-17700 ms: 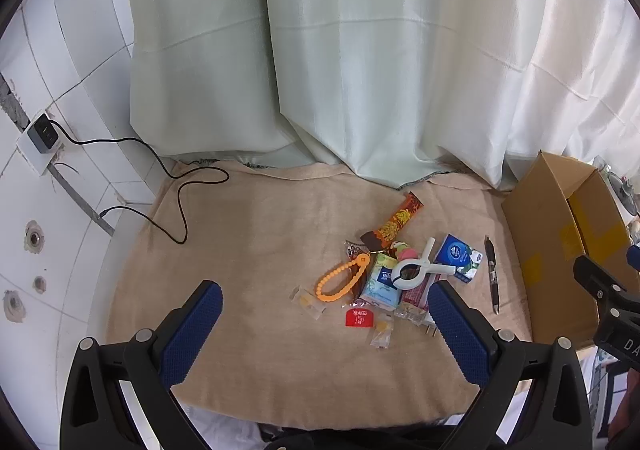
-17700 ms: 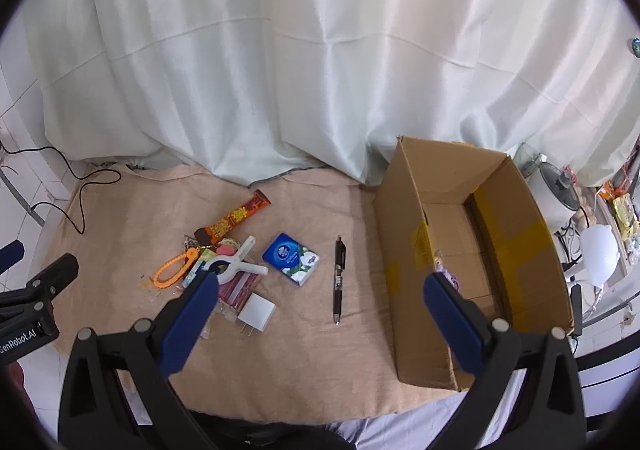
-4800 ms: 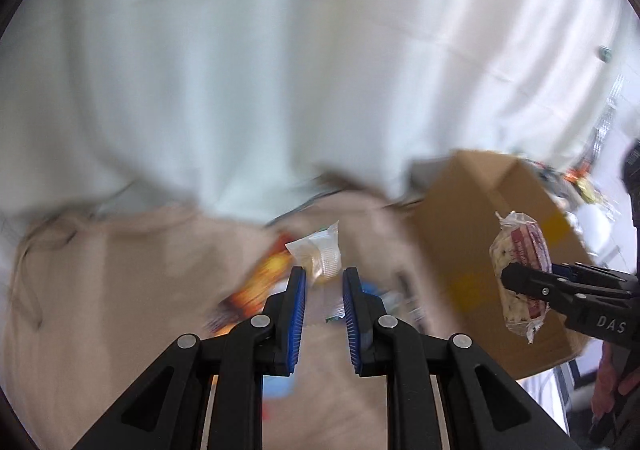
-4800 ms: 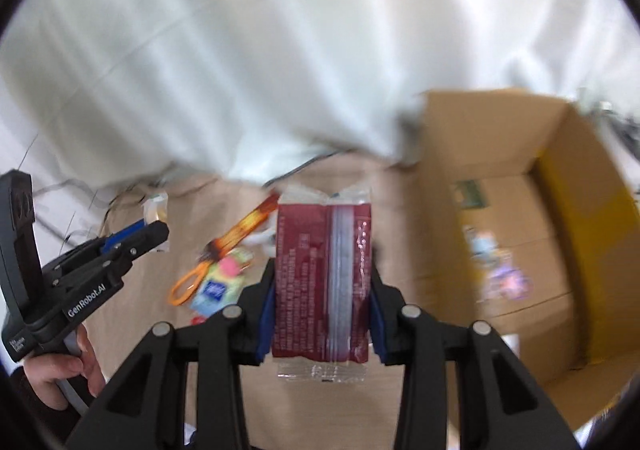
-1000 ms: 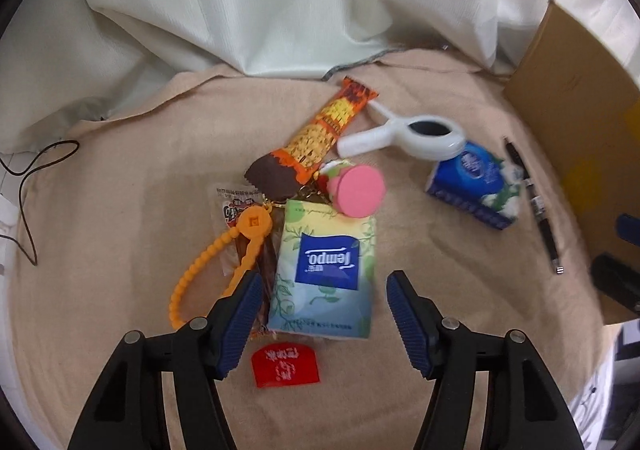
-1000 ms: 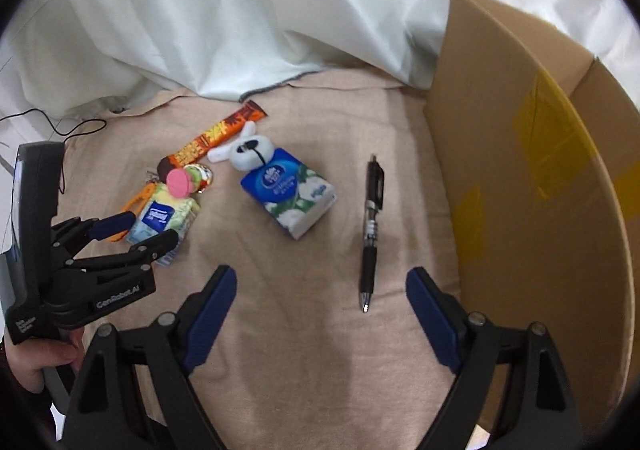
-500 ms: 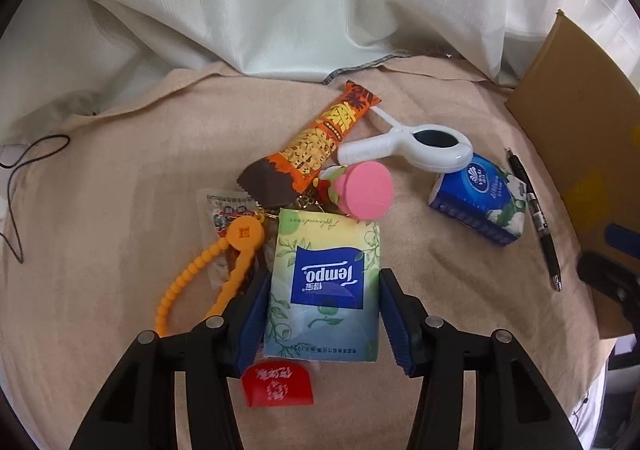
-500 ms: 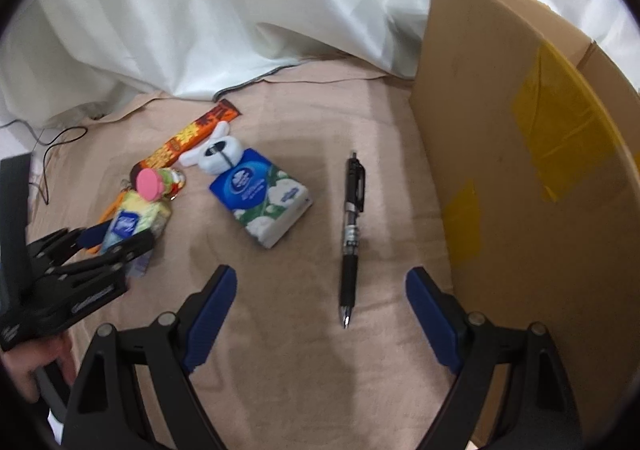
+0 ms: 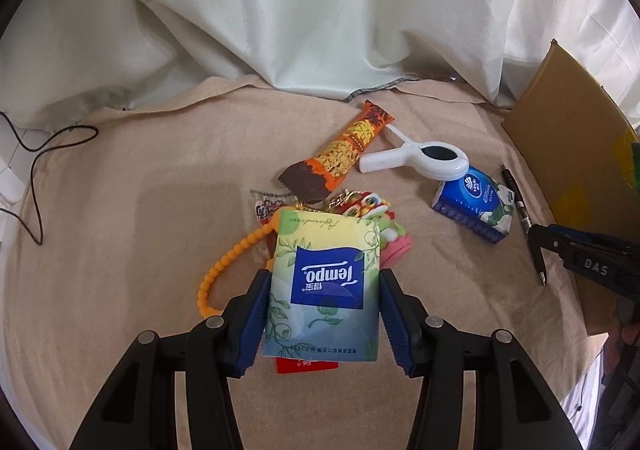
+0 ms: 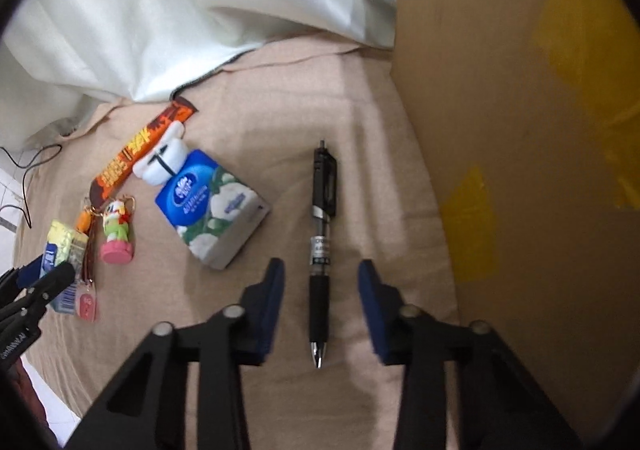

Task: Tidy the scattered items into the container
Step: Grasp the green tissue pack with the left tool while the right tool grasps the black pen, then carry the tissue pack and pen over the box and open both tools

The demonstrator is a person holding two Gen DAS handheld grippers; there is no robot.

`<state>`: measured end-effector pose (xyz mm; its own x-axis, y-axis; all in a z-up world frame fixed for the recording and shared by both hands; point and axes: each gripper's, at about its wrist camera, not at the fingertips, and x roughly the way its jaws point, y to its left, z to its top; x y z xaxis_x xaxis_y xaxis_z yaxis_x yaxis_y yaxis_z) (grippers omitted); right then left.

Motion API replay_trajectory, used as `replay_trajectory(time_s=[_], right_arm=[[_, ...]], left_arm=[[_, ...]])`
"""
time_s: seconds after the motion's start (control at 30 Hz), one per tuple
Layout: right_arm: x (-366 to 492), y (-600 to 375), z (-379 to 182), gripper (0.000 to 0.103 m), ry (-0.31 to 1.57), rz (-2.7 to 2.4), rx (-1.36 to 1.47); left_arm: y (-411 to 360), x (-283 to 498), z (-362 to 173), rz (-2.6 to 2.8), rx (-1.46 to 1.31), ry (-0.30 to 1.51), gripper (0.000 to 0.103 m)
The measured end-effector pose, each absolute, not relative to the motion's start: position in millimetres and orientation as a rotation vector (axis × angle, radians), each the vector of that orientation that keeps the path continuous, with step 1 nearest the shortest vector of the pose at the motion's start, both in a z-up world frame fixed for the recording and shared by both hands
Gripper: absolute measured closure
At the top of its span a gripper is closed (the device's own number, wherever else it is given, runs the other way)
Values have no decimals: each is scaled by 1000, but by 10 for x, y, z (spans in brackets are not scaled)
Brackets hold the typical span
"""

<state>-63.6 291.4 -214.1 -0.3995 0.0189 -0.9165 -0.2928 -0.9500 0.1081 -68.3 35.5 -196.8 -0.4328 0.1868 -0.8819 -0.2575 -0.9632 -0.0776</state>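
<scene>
My left gripper (image 9: pixel 324 290) is shut on a green and blue Tempo tissue pack (image 9: pixel 325 286), which sits tilted up above the beige cloth. My right gripper (image 10: pixel 320 282) is open with its jaws on either side of a black pen (image 10: pixel 321 246) that lies on the cloth. The pen also shows in the left wrist view (image 9: pixel 520 210). The cardboard box (image 10: pixel 520 130) stands close on the right; it also shows in the left wrist view (image 9: pixel 568 154). The left gripper shows at the left edge of the right wrist view (image 10: pixel 44 270).
On the cloth lie a blue tissue pack (image 10: pixel 212 202), a white clip (image 9: pixel 416 160), an orange snack bar (image 9: pixel 340 154), a pink-based toy figure (image 10: pixel 116 234), an orange bead strap (image 9: pixel 224 266), a red tag (image 9: pixel 306 364). White curtain (image 9: pixel 320 10) behind; black cable (image 9: pixel 36 154) at left.
My left gripper closed on the Tempo pack and raised it off the pile, and the pink toy tipped over. My right gripper moved down over the pen and its jaws narrowed.
</scene>
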Motion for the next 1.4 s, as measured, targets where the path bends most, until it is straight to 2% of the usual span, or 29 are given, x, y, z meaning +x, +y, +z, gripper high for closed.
replay_trajectory(time_s=[0.13, 0.37, 0.47, 0.6, 0.8, 0.93, 1.17, 1.4], right_arm=[[-677, 2870, -2219, 76, 326, 2453, -1625], [-735, 2852, -2243, 77, 267, 2459, -1620], [-727, 2847, -2249, 89, 218, 2453, -1609], [-691, 2903, -2230, 90, 263, 2471, -1613], [-570, 2935, -1880, 90, 306, 2530, -1535], [-527, 2897, -1615, 90, 438, 2581, -1551], [-503, 2518, -1187, 90, 388, 2699, -1505], [-509, 2482, -1066, 90, 405, 2730, -1480]], left_arm=[[324, -689, -1957, 2456, -1502, 93, 50], [306, -680, -1917, 2463, -1498, 94, 50], [306, -672, -1905, 2460, -1496, 91, 50], [314, -663, -1901, 2453, -1501, 93, 50], [311, -683, -1854, 2444, -1509, 82, 50], [322, -718, -1707, 2426, -1502, 36, 50], [410, -734, -1435, 2421, -1481, 29, 50], [526, -712, -1281, 2422, -1448, 63, 50]])
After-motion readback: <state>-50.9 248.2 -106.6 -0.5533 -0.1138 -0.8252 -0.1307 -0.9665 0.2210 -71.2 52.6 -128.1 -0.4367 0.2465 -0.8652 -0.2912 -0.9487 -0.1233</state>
